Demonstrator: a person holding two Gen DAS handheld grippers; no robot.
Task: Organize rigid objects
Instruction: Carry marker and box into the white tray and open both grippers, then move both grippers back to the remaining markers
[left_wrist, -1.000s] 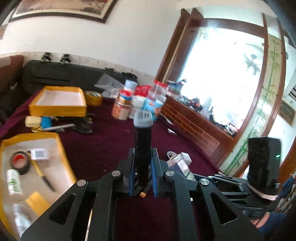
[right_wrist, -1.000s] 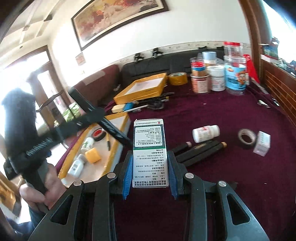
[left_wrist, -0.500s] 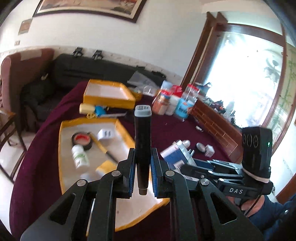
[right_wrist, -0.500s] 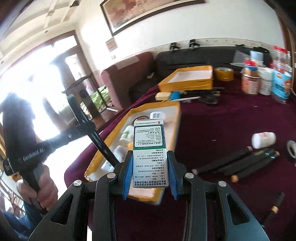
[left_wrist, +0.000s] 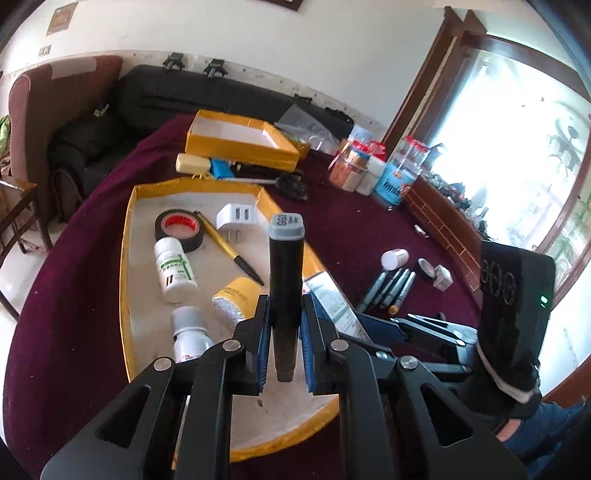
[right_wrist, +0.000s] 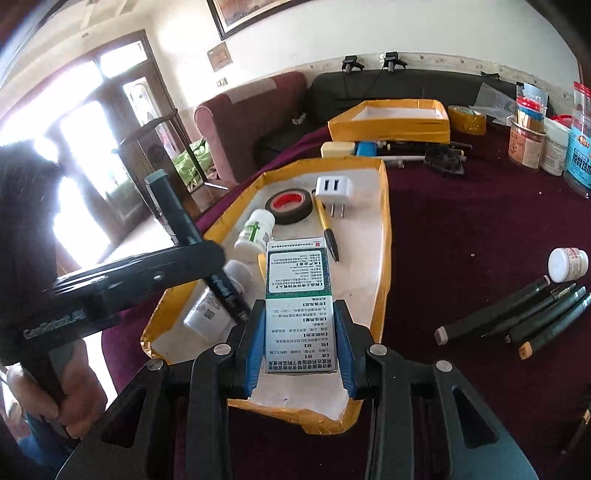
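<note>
My left gripper is shut on a black marker with a grey cap, held upright above the near yellow tray. My right gripper is shut on a white and green medicine box, held over the same tray. The tray holds black tape, a white charger, a yellow pen, two white bottles and a yellow item. The left gripper with the marker shows at the left of the right wrist view.
Several dark markers and a small white bottle lie on the maroon cloth right of the tray. A second yellow tray stands farther back, with jars at the back right. A sofa stands beyond the table.
Both grippers have swung left and lowered from the open cloth to above the near tray, each keeping its object. The tray now fills the middle of both views.
</note>
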